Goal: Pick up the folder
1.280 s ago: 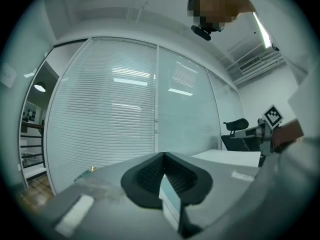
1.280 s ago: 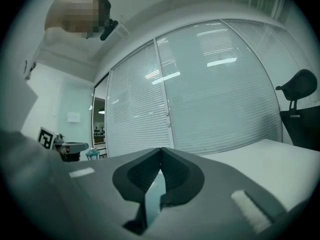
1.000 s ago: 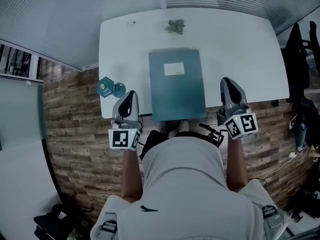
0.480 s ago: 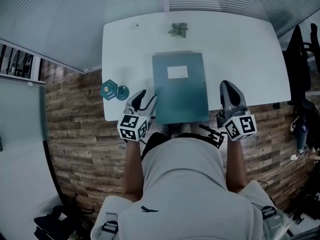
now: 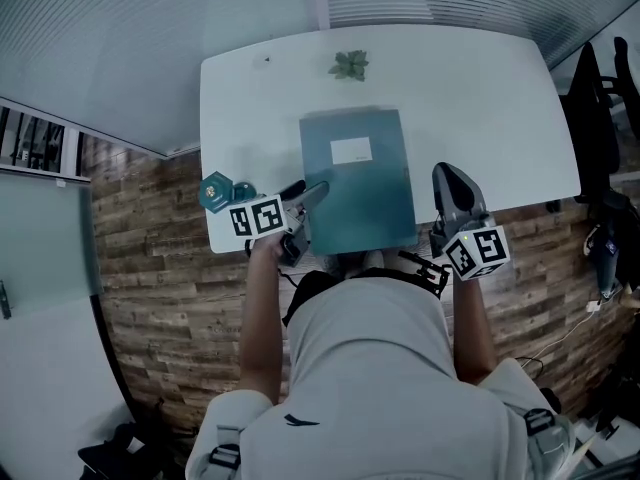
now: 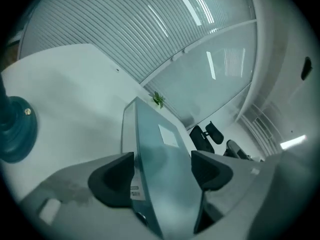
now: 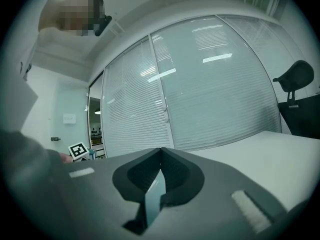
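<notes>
A teal folder [image 5: 357, 178] with a white label lies flat on the middle of the white table [image 5: 480, 88], its near end at the front edge. My left gripper [image 5: 308, 192] is rolled on its side at the folder's near left corner. Its jaws are opening. In the left gripper view the folder [image 6: 160, 149] runs between the two dark pads [image 6: 112, 176], and neither pad presses on it. My right gripper [image 5: 450, 173] hovers at the table's front edge, right of the folder, shut [image 7: 160, 170] with nothing held.
A teal hexagonal object [image 5: 215, 190] sits at the table's left front corner, close to my left hand, and shows too in the left gripper view [image 6: 15, 134]. A small green plant [image 5: 349, 64] stands at the far edge. Black office chairs [image 5: 600, 118] are right of the table.
My left gripper has gone from the table's front edge down and right to the folder's near left corner, rolled onto its side and opened its jaws. The right gripper has stayed put.
</notes>
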Motion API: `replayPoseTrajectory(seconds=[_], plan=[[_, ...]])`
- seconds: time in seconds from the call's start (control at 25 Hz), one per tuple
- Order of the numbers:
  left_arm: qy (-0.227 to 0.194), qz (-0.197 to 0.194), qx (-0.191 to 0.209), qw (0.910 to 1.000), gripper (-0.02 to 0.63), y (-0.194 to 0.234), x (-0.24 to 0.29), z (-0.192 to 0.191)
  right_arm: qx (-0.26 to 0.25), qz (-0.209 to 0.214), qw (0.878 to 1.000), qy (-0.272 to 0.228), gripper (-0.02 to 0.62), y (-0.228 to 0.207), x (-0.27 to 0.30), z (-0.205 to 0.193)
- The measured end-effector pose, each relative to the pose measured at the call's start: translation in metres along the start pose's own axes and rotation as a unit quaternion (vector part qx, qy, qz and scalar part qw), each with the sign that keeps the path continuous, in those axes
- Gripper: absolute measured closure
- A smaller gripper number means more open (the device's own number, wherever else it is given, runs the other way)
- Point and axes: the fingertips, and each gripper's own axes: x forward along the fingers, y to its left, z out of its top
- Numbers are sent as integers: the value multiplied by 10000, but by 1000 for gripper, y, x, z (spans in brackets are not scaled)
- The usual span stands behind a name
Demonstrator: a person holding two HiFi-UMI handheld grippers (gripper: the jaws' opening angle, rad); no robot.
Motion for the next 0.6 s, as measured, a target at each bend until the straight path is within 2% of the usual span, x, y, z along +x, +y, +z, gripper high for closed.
replayPoseTrajectory(seconds=[0.08,0.2,0.24,0.36,0.6], plan=[[309,234,199,9991,245,8,7,-4,36,1,10000,8,595,-1,0,-1],[964,668,807,9898,238,19,20,-24,85,-20,10000,20,595,-3,0,-2],[1039,686,857,9885,219,21,24,-28,109,-27,9999,20,595,-4,0,-3],[988,569,716,9909,221,21,29,-31,189,-34,9998,21,595,-6,2,-6],[853,504,719,9925,230,22,28,-30,275,19,9996,53,595,-1,8,-11]])
